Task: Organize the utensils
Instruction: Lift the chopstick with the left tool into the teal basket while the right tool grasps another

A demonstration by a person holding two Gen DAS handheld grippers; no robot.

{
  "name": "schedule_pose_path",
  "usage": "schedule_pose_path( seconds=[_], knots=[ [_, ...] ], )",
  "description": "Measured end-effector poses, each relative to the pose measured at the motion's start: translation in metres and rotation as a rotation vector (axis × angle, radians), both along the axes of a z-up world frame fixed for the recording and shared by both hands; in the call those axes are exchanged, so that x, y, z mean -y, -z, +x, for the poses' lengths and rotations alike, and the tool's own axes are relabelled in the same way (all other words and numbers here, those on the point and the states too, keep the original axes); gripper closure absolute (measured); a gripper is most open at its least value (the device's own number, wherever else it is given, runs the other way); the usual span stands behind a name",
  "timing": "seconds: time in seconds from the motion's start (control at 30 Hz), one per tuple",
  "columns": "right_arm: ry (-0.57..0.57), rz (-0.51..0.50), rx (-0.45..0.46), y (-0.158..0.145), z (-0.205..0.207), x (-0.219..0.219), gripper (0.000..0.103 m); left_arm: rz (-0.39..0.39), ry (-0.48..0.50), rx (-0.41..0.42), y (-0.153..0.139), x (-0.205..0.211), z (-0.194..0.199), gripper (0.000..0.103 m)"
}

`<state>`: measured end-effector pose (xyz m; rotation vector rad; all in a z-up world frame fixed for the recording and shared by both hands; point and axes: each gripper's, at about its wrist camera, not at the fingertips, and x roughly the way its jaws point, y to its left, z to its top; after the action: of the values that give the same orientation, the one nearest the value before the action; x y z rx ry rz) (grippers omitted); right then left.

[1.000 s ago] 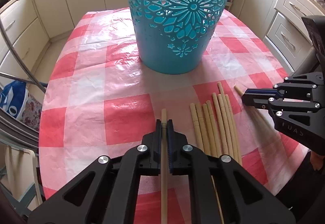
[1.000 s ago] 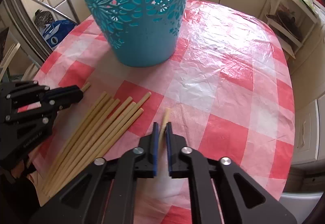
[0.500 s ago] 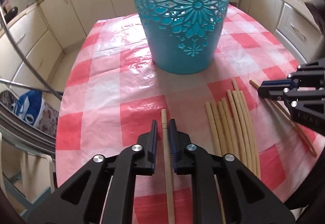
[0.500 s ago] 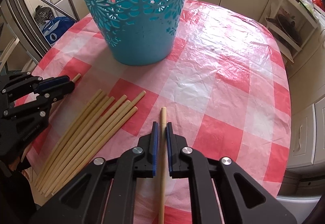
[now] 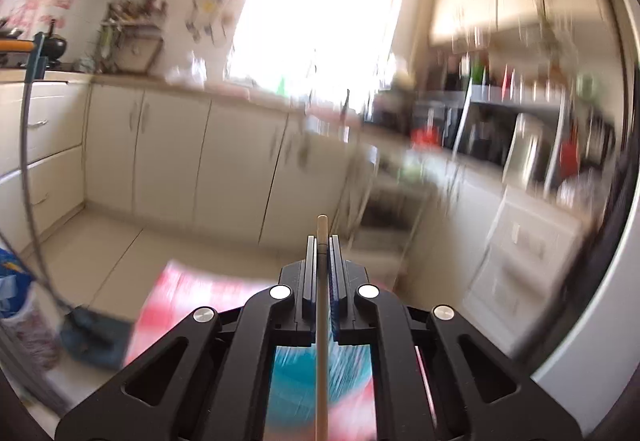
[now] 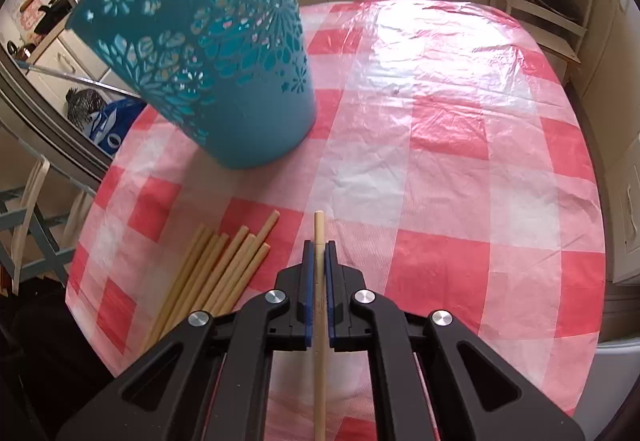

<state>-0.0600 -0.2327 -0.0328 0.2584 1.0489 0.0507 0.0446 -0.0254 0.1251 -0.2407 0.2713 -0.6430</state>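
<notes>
My left gripper (image 5: 321, 241) is shut on a wooden chopstick (image 5: 321, 321) and is tipped up towards the kitchen; the view is blurred. The teal cut-out basket (image 5: 348, 373) shows blurred below its jaws. My right gripper (image 6: 319, 247) is shut on another wooden chopstick (image 6: 319, 321), held above the table. In the right wrist view the teal basket (image 6: 224, 65) stands at the back left of the red-and-white checked table (image 6: 440, 161). A bundle of several chopsticks (image 6: 216, 273) lies on the cloth just left of my right gripper.
Cream kitchen cabinets (image 5: 168, 153) and a cluttered counter (image 5: 500, 129) ring the room. A blue bag (image 6: 108, 125) and a folding chair (image 6: 32, 217) sit off the table's left edge. A white shelf unit (image 6: 548, 1) stands beyond the table's far right.
My left gripper has lifted its chopstick off the table and swung up fast, past the basket. My right gripper has raised its chopstick and pulled back a little.
</notes>
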Motion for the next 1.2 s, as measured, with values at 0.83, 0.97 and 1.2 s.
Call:
schedule_pose_path(
  seconds=[0.83,0.97,1.2],
  knots=[
    [-0.016,-0.133,0.011,0.005,-0.004,-0.008,0.097,-0.049,-0.157,-0.046,0.076,0.026,0.041,0.098],
    [-0.039,-0.183,0.015,0.004,-0.003,-0.013,0.097,-0.001,-0.134,-0.079,0.084,0.016,0.020,0.090],
    [0.072,0.029,0.091,-0.016,-0.013,0.025,0.097,-0.017,-0.183,-0.122,0.092,-0.022,-0.014,0.065]
  ],
)
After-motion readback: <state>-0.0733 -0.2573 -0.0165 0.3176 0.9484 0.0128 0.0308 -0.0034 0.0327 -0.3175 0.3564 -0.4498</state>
